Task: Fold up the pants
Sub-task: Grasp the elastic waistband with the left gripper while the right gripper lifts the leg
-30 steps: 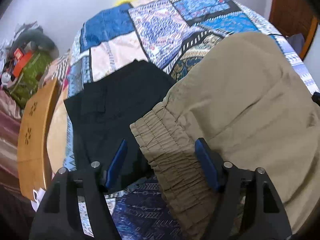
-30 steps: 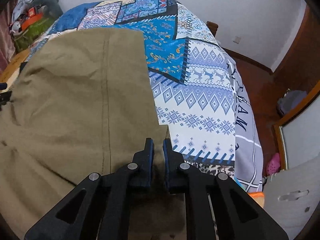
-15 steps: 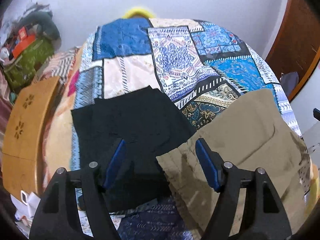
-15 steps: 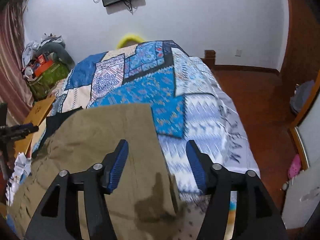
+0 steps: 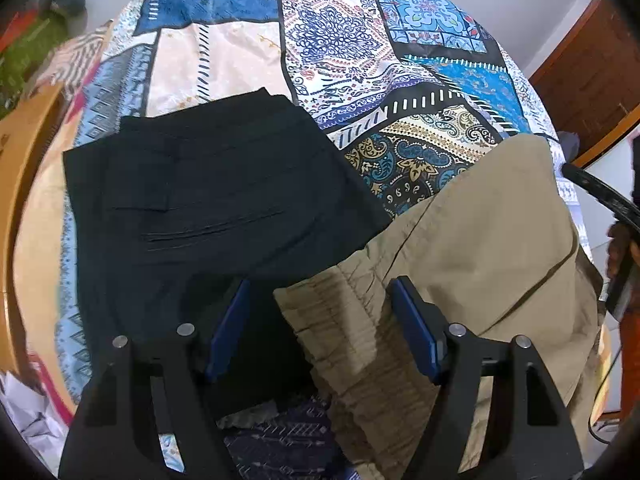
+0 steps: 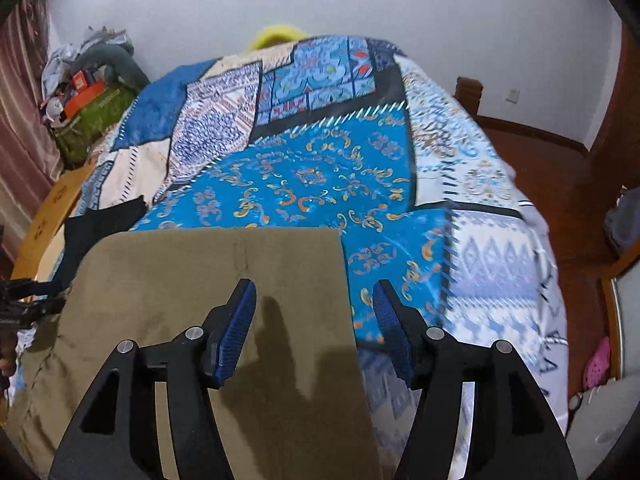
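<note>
The fingers [image 5: 228, 330] of the left gripper [image 5: 320, 330] are spread wide and grasp nothing, hovering over the gathered elastic waistband [image 5: 344, 320] of the khaki cotton pants [image 5: 488, 248], which lie partly folded near the bed's front edge, just beside a folded black garment [image 5: 208, 200] on the patchwork blue quilt [image 5: 332, 40]. The right gripper [image 6: 314, 330] is equally released above the pants' flat far end [image 6: 224, 264]. Soft, light and limp, the cloth will likely sag and slide, so pinch the thicker waistband and the hem corners.
</note>
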The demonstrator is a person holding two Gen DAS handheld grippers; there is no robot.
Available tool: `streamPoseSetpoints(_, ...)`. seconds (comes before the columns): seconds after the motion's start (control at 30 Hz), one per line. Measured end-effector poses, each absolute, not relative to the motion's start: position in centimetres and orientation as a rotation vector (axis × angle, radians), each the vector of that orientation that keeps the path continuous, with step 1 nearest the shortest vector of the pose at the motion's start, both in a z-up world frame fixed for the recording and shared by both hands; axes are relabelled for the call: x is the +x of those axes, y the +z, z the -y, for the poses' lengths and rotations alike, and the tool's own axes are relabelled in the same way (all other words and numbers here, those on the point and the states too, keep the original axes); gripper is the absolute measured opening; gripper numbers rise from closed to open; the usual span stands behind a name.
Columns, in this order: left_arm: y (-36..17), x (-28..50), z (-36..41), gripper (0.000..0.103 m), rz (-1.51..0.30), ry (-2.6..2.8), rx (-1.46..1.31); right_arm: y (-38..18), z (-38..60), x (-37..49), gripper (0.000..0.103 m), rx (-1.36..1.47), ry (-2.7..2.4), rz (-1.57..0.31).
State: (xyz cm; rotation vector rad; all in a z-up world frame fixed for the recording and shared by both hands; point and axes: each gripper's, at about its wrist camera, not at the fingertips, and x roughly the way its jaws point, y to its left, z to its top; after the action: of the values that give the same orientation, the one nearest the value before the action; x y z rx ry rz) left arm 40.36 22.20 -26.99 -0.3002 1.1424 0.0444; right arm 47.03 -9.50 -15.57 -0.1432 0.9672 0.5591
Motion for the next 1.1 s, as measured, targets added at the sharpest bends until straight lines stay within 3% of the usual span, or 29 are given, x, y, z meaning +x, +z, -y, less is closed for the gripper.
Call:
streamPoseSetpoints(0.07,-27.4,40.8,-21.9,0.072,-1.157,0.028,-0.293,-16.4,9.0,48.0,0.057,-0.138,0.563,-0.981)
streamPoseSetpoints(0.13,-27.5,41.2,-21.7,0.063,-1.161,0.015,-0.297,-16.9,8.8,48.7,0.057,-0.120,0.565,-0.995)
streamPoseSetpoints(0.27,-27.3,41.2,-21.0,0.058,-1.147,0.013,-0.264,-17.6,8.7,49.7,0.056,-0.024,0.610,-1.001)
streamPoseSetpoints(0.37,-27.1,41.0,-20.8,0.055,-1.128,0.032,-0.243,-17.7,8.5,49.8,0.044,0.004,0.632,-0.996)
streamPoseSetpoints(0.5,-26.6,40.8,-20.4,0.052,-1.099,0.066,-0.209,-16.9,7.6,48.6,0.014,-0.050,0.642,-0.954)
streamPoseSetpoints(0.53,-26.4,40.9,-20.3,0.051,-1.091,0.076,-0.196,-16.8,7.3,48.6,0.011,-0.067,0.640,-0.948)
streamPoseSetpoints(0.77,-22.1,40.3,-19.6,0.048,-0.994,0.137,-0.095,-13.3,7.1,46.6,0.008,-0.149,0.583,-0.818)
streamPoseSetpoints(1.1,-10.9,37.9,-17.0,0.046,-0.756,0.146,-0.035,0.1,10.7,41.1,0.008,-0.074,0.548,-0.524)
